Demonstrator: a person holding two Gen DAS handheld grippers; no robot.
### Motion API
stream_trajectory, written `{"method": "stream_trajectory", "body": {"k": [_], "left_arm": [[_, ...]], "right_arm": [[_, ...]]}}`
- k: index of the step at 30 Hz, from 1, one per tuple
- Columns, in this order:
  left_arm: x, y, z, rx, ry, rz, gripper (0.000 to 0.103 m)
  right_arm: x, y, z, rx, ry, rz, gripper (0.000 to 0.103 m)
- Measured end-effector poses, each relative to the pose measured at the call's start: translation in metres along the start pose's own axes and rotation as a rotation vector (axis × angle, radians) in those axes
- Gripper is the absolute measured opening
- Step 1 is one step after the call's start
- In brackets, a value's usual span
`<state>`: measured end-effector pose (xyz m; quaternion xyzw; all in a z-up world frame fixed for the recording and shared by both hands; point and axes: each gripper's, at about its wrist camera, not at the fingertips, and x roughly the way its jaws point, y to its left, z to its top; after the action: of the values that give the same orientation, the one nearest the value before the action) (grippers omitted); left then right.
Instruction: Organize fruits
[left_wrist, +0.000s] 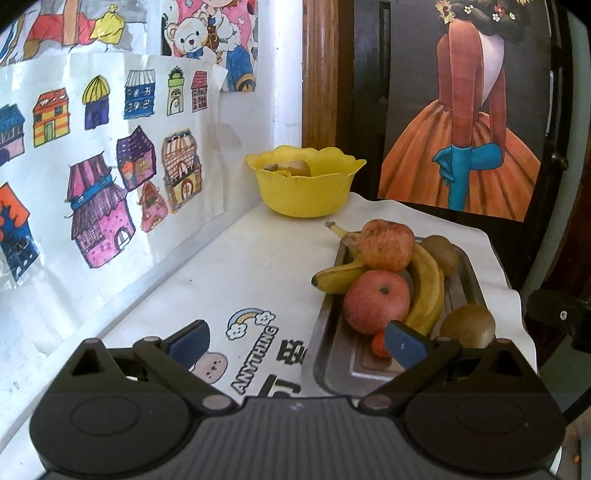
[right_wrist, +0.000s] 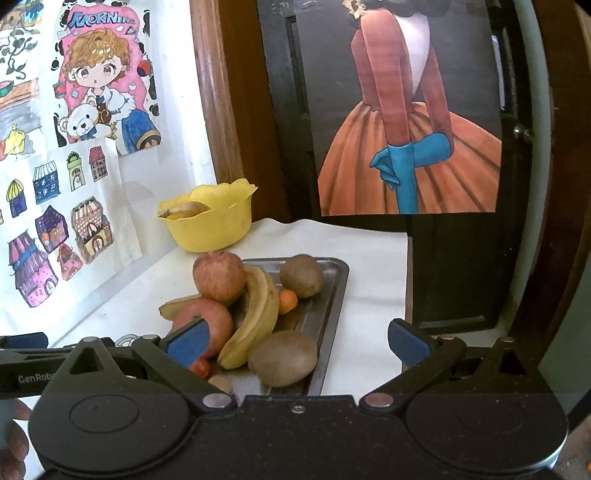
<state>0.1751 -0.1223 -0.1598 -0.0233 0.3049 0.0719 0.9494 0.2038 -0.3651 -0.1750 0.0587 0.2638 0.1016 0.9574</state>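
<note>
Setting: white cloth-covered table (left_wrist: 236, 258) set into a corner; children's drawings of houses (left_wrist: 110, 166) on the left wall, a painting of a figure in an orange dress (right_wrist: 410, 122) on the dark door at the far side.
Tray: shallow metal tray (right_wrist: 332, 295), dull and scuffed, on the right part of the table; probably the place the fruit is sorted from.
Fruit on tray: two reddish apples (right_wrist: 219, 277), one resting on the other fruit; curved yellow bananas (right_wrist: 258, 314) with brown marks; two fuzzy brown kiwis, the near one (right_wrist: 282, 358) at the near edge, the far one (right_wrist: 301, 275) near the far corner; small smooth oranges (right_wrist: 287, 301) tucked among them.
Bowl: yellow plastic bowl (left_wrist: 304, 184) with a scalloped rim, in the far corner against the wall; something tan already lies inside, maybe a banana, hard to tell.
Left gripper (left_wrist: 295, 343): fingers spread wide and holding nothing, low over the near left edge of the tray, its right blue pad in front of a small orange.
Right gripper (right_wrist: 295, 341): also spread and empty, framing the near kiwi and the banana.
Judgement: the round near kiwi looks the likeliest first pick, being free of the pile; its fuzzy skin should give good purchase.
</note>
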Motion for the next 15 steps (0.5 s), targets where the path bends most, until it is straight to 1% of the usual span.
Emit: {"method": "stream_trajectory", "body": {"k": [15], "left_arm": [[-0.042,0.059,-0.033,0.055,-0.005,-0.112,0.103]], "right_arm": [[-0.074,0.06,-0.047,0.069,-0.013,-0.144,0.102]]}}
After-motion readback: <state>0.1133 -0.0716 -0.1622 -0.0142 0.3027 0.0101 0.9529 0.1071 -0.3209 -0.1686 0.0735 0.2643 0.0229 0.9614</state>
